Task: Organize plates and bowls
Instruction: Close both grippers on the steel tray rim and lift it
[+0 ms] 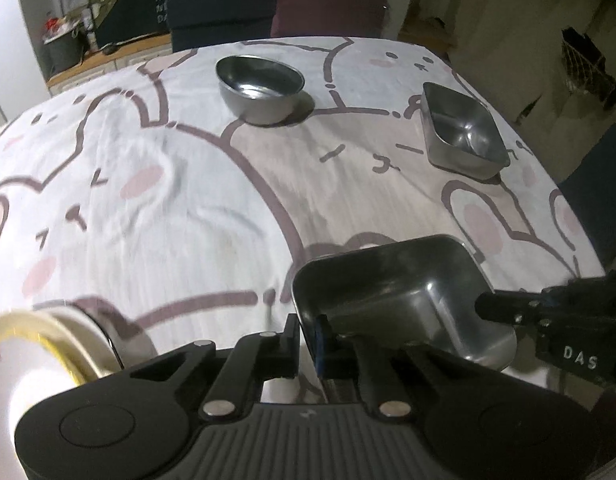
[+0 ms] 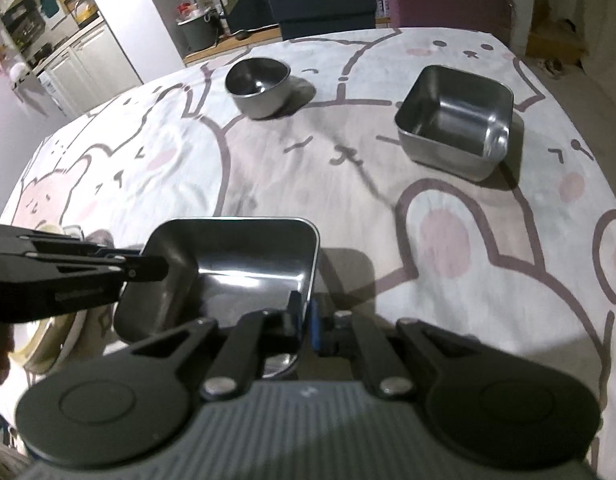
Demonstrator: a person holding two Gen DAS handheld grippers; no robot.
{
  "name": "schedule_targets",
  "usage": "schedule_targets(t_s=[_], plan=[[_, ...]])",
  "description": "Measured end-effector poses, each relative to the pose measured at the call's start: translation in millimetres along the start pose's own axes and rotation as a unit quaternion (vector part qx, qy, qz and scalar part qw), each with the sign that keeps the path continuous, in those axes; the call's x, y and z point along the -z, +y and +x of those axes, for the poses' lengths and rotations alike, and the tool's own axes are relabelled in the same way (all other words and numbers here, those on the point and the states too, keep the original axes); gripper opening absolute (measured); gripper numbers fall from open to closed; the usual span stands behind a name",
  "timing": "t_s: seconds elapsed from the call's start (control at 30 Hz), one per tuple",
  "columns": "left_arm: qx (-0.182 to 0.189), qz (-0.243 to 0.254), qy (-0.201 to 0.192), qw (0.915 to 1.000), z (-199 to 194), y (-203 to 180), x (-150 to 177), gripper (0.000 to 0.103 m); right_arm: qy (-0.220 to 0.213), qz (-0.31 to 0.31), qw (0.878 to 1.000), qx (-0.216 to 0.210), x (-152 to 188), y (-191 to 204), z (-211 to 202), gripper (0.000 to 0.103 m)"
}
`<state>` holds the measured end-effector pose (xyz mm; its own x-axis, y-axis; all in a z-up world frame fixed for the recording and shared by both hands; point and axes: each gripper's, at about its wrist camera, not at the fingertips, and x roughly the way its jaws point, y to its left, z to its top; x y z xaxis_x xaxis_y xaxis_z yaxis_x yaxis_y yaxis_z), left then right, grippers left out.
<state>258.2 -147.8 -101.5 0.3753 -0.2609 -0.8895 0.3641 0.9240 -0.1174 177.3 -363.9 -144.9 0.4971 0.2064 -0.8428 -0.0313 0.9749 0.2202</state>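
Rabbit-print cloth covers the tabletop point(image 2: 447, 248) we work over. Nearest us, a square stainless-steel tray point(image 2: 244, 256) sits lifted between our tools: our left gripper point(image 1: 309, 338) has its jaws clamped on the tray's left rim, our right gripper point(image 2: 306, 320) clamped on its right rim. Farther back stand a second square steel container point(image 2: 455, 120) and a round steel bowl point(image 2: 258, 86), well apart.

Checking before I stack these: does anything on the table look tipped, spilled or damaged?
Nothing spilled or dented. The near square tray is held by both grippers, left and right, each shut on a rim. The round bowl and far square tray sit upright and empty. The tablecloth is slightly wrinkled.
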Motion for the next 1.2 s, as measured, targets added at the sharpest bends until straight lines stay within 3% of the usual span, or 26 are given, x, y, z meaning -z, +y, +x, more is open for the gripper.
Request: schedule_targets(t_s=[0.17, 0.4, 0.6, 1.0, 1.07, 1.1, 1.2], plan=[[0.001, -0.014, 0.005, 0.9999, 2, -6, 11, 0.008, 0.014, 0.001, 1.000, -0.003, 9, -1, -2, 0.005], [-0.012, 0.004, 0.020, 0.9997, 9, -16, 30, 0.009, 0.038, -0.003, 0.999, 0.003, 17, -3, 3, 0.004], [-0.002, -0.019, 0.008, 0.9998, 8, -12, 32, 0.009, 0.034, -0.004, 0.999, 0.009, 16, -3, 3, 0.003], [-0.001, -0.009, 0.010, 0.9999, 7, -13, 29, 0.010, 0.040, 0.005, 0.999, 0.010, 16, -4, 5, 0.005], [0.002, -0.010, 0.008, 0.9999, 4, -12, 30, 0.015, 0.040, 0.009, 0.999, 0.009, 15, -5, 3, 0.010], [0.006, -0.010, 0.008, 0.9999, 2, -12, 30, 0.023, 0.041, 0.010, 0.999, 0.006, 16, -5, 2, 0.010], [0.018, -0.008, 0.003, 0.9998, -6, -11, 33, 0.041, 0.040, 0.013, 0.999, -0.002, 17, -4, -2, 0.024]])
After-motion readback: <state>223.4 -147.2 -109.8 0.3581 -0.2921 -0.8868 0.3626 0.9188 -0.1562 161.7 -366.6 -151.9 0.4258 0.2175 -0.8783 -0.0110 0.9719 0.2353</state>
